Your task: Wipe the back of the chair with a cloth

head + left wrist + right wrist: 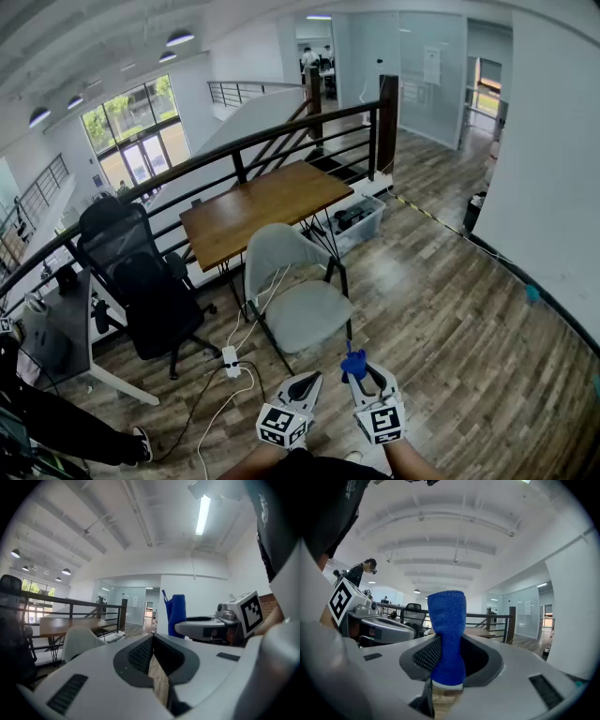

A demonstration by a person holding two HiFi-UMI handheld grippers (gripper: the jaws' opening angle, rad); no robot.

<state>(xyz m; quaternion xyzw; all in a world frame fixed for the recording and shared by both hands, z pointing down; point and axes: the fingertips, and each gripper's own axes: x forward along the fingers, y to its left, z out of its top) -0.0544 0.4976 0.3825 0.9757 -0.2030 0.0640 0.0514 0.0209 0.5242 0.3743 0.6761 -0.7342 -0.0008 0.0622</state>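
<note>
1. Nearest the lens, low in the head view, two grippers are held side by side above the wooden floor [450, 337], well apart from any furniture.
2. On the right gripper [359, 368] the fingers are clenched on a blue cloth [353, 363]. It is pinched at its lower end and stands upright as a folded roll, probably so that most of its length is free to serve as the wiping face.
3. On the left gripper [304, 382] the fingers are pressed together with nothing between them. It is likely kept free to steady the chair.
4. Straight ahead, the pale chair [292, 281] stands on the floor at the near long edge of the table [267, 202], its seat toward the person and its back toward the table. It is judged the thing to be wiped. The cloth is not near it, so wiping has not yet begun.
5. Further left, a black office chair [141, 272] stands clear of the pale one.
6. Only the head view shows the gap between cloth and chair. Only the right gripper view shows the cloth's knit and how the fingers hold it. The left gripper view shows its closed fingers and the cloth from the side.
</note>
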